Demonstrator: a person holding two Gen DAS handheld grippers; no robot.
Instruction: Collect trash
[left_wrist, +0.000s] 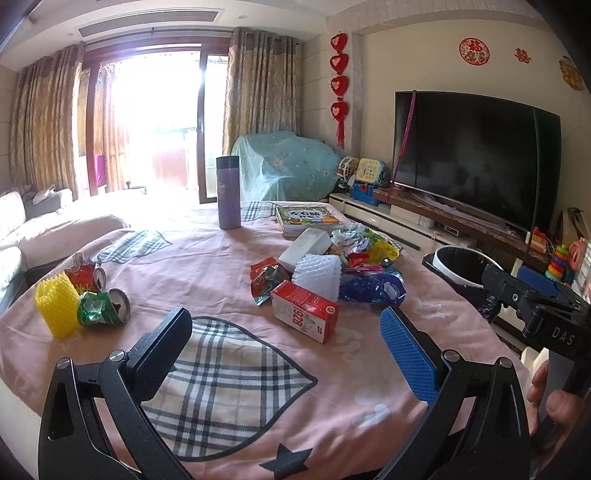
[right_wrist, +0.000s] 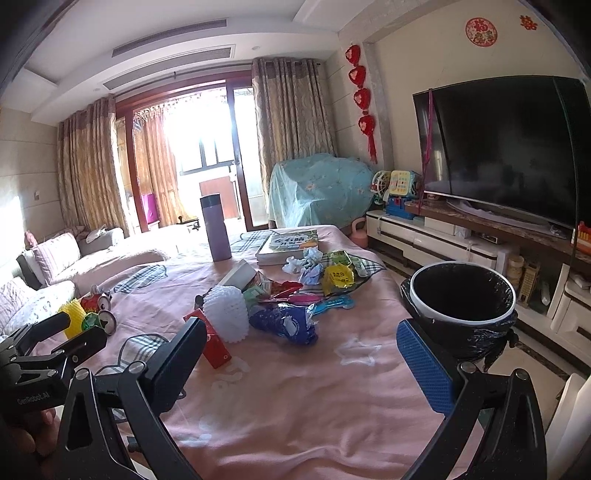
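Both grippers hover spread wide and empty above the pink-covered table (left_wrist: 229, 258): the left gripper (left_wrist: 286, 354) near a red carton (left_wrist: 304, 314), the right gripper (right_wrist: 301, 363) beside the trash bin (right_wrist: 461, 314). Wrappers (right_wrist: 291, 321), crushed cans (left_wrist: 103, 308) and foam nets (left_wrist: 319, 273) litter the cloth.

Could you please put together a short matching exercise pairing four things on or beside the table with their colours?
Things:
1. foam fruit net near the crushed cans
2. tall flask
3. milk carton
4. bin beside the table

Colours:
A. red and white
B. black liner, white rim
C. yellow
D. purple

Pairs: 1-C, 2-D, 3-A, 4-B
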